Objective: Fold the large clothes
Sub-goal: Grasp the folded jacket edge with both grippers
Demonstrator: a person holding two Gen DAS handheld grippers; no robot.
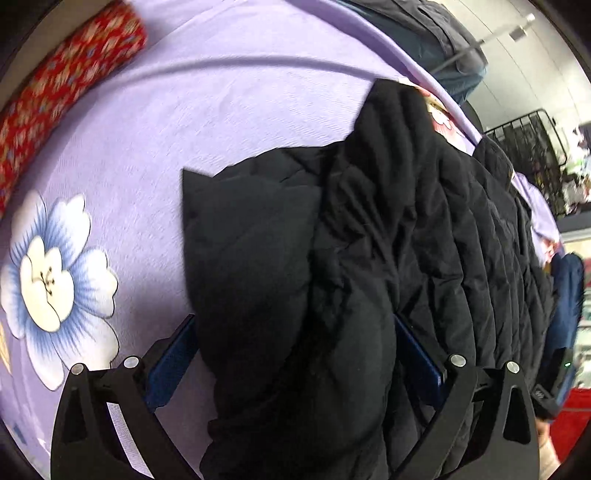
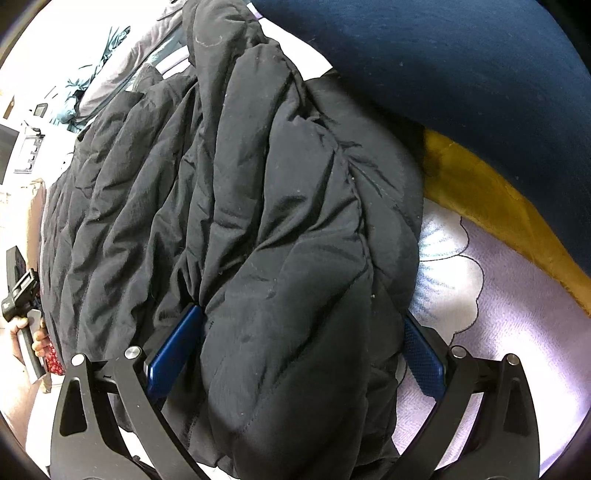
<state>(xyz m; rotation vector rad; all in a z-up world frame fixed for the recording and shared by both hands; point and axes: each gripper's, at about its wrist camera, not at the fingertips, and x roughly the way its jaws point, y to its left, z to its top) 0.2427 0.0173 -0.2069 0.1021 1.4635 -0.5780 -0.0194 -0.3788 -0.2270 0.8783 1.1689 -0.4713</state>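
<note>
A black quilted puffer jacket (image 1: 369, 240) lies bunched on a lilac bedsheet (image 1: 221, 110). My left gripper (image 1: 295, 354) points steeply down over one end of it. Its blue pads (image 1: 171, 356) stand as wide as they go, with a thick roll of jacket lying loosely between them. In the right wrist view the jacket (image 2: 229, 192) fills the middle. My right gripper (image 2: 303, 347) straddles a puffy fold, jaws wide. Its left blue pad (image 2: 173, 350) pushes into a crease and the other pad sits beside the jacket's edge over the sheet (image 2: 498, 295).
A red flowered roll (image 1: 66, 88) lies at the bed's far left. Dark clothes (image 1: 436, 33) are heaped at the far edge. A black wire rack (image 1: 532, 147) stands beyond the bed. A person's dark blue and mustard clothing (image 2: 461, 74) is close on the right; a hand (image 2: 26, 332) shows at left.
</note>
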